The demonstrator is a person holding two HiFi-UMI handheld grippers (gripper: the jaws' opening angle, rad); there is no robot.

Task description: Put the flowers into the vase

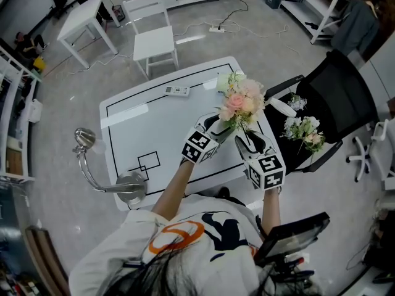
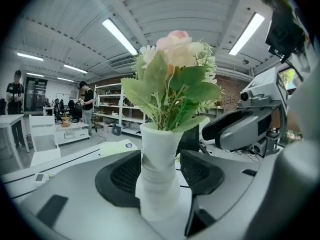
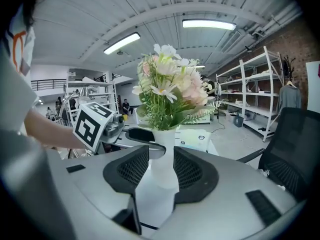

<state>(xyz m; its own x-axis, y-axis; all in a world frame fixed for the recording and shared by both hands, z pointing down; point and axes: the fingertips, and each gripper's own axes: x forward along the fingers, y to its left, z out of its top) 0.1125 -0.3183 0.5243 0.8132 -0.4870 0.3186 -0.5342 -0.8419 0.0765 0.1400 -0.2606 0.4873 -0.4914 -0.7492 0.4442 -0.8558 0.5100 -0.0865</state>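
Left gripper (image 2: pixel 161 176), right gripper (image 3: pixel 161 170), flower-filled vase (image 2: pixel 159 144)

The white table (image 1: pixel 154 128) carried a black outline (image 1: pixel 142 94) along its edges and two small overlapping squares (image 1: pixel 148 161) at the near left. A remote (image 1: pixel 178 91) lay flat on the far part of the top, just inside the outline. A pale card (image 1: pixel 223 81) lay at the far right corner. The base of a chrome stand (image 1: pixel 131 187) sat at the near left corner. The vase (image 2: pixel 159 179) stood upright over the near right part; contact of its foot with the top could not be confirmed. Just beside the table's right edge, a black chair (image 1: pixel 345 97) held two flower bunches (image 1: pixel 303 131) on its seat.
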